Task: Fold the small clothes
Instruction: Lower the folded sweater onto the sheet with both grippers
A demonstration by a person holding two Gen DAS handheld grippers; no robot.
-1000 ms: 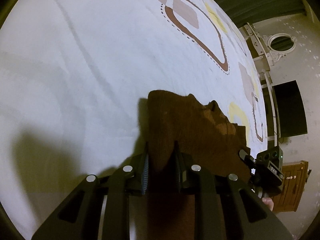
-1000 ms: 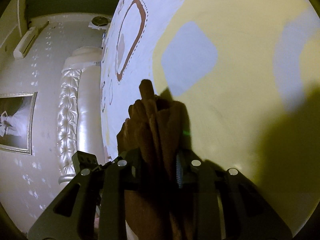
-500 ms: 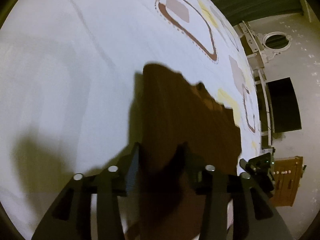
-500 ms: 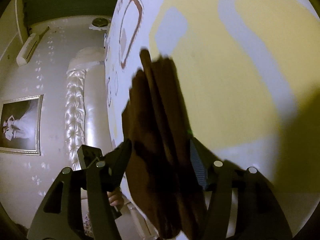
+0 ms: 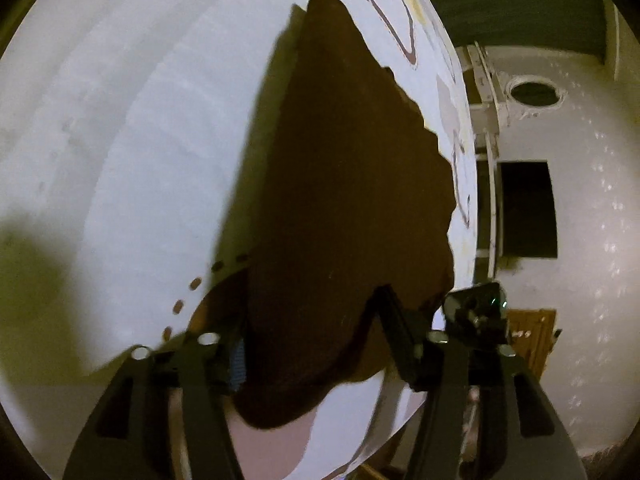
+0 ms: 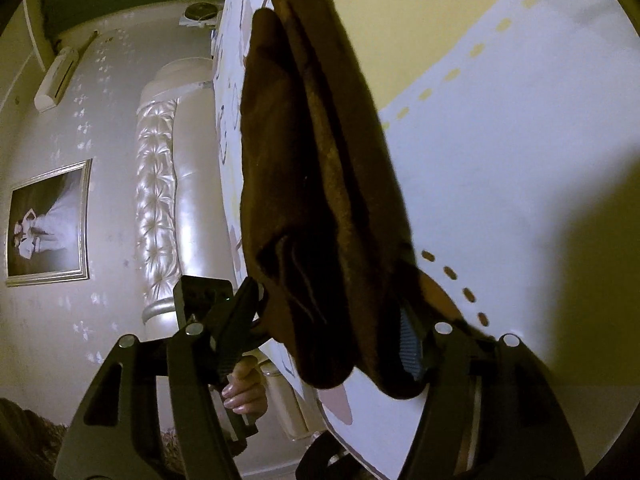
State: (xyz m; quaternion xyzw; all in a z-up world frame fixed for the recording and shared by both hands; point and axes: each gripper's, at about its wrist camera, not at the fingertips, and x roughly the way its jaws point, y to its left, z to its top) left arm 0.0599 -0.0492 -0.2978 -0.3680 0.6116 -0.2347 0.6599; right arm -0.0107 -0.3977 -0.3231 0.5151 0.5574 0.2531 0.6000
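A small brown garment (image 5: 344, 200) lies folded on the white patterned bedsheet (image 5: 120, 140). In the left wrist view its near edge lies between the wide-apart fingers of my left gripper (image 5: 312, 328), which is open and no longer pinches it. In the right wrist view the same brown garment (image 6: 316, 184) shows as a stack of folded layers seen edge-on. My right gripper (image 6: 332, 320) is open around its near end, with the fingers clear of the cloth. The other gripper (image 6: 208, 300) and a hand show at lower left.
The bed's edge (image 5: 472, 184) runs close on the right of the garment, with the floor and a wall beyond. A padded silver headboard (image 6: 160, 200) and a framed picture (image 6: 48, 220) stand past the bed. The sheet has yellow and brown printed shapes (image 6: 440, 20).
Both grippers have opened wide and let go of the brown garment. Both have moved back, so the garment now fills more of each view and lies flat.
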